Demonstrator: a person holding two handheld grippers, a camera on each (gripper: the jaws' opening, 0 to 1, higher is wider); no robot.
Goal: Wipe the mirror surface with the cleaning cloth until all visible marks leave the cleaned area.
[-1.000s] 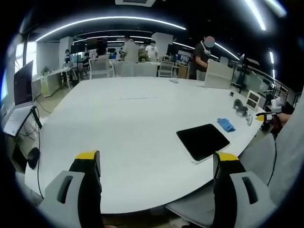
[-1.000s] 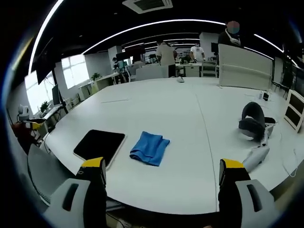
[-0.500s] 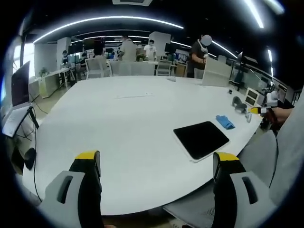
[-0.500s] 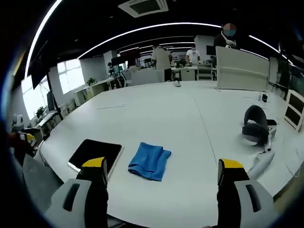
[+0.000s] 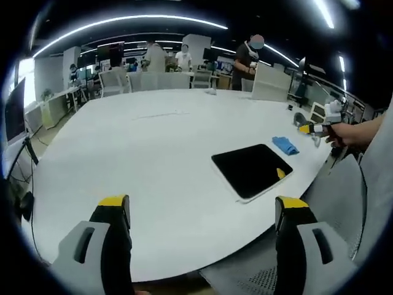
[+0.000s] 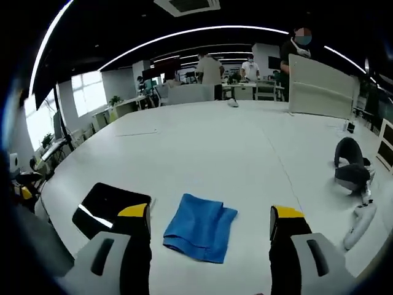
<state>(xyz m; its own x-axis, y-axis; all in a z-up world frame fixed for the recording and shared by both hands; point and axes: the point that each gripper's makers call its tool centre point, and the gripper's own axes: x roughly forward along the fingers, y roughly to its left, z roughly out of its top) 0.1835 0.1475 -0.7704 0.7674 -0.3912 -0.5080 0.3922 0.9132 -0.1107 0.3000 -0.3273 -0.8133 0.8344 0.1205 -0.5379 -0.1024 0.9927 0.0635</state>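
Note:
The mirror is a dark rectangular slab with a pale rim, lying flat on the white table near its edge. Just past it lies the blue cleaning cloth, folded. My left gripper is open, empty, and short of the mirror. In the right gripper view the cloth sits between and just ahead of the open, empty jaws of my right gripper, with the mirror to its left. The right gripper, held in a hand, also enters the left gripper view from the right.
A dark headset and a white controller lie on the table right of the cloth. A grey chair stands at the table's edge by the mirror. People stand at desks beyond the far side.
The right gripper has come closer to the cloth, which now sits larger between its jaws; the jaws stand slightly narrower. The left gripper view has drawn a little nearer the mirror.

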